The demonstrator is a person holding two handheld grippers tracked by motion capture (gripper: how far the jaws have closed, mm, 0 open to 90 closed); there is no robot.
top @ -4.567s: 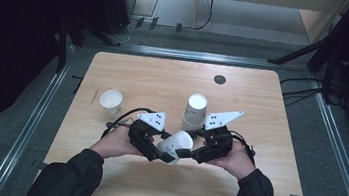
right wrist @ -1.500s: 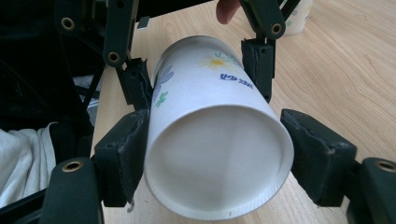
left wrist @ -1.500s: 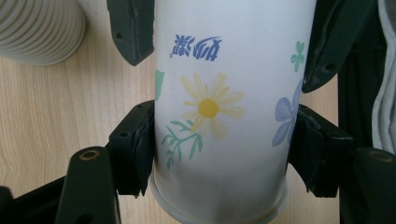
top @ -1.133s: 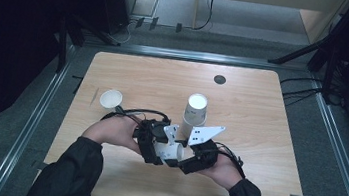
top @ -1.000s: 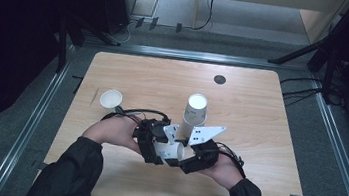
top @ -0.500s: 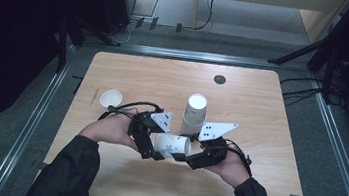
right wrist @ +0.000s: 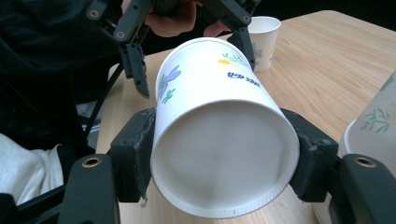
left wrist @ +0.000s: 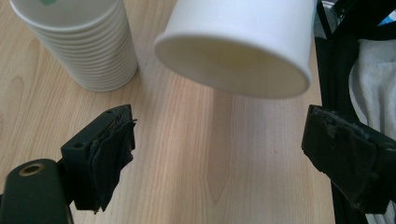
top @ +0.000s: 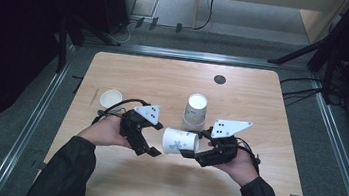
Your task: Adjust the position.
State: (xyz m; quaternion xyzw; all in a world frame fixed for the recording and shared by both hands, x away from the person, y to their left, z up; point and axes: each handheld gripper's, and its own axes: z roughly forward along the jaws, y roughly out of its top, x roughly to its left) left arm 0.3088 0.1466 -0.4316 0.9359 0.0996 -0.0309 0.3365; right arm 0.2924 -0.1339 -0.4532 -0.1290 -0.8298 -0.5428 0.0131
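My right gripper (top: 191,154) holds a white paper cup (top: 180,141) on its side above the wooden table (top: 262,104), its jaws clamped on the cup's base end. In the right gripper view the cup (right wrist: 219,154) sits squeezed between the two black pads, bottom toward the camera, blue and yellow flower print along its wall. My left gripper (top: 149,145) stands just to the left of the cup's open mouth; its jaws have just been opening and now stand wide apart with nothing between them. In the left gripper view the cup's rim (left wrist: 233,70) hangs ahead of the pads, clear of both. Behind the held cup, a stack of paper cups (top: 195,111) stands upside down on the table, near my right gripper. A single paper cup (top: 111,99) stands upright, mouth up, farther left, near my left hand (top: 105,131).
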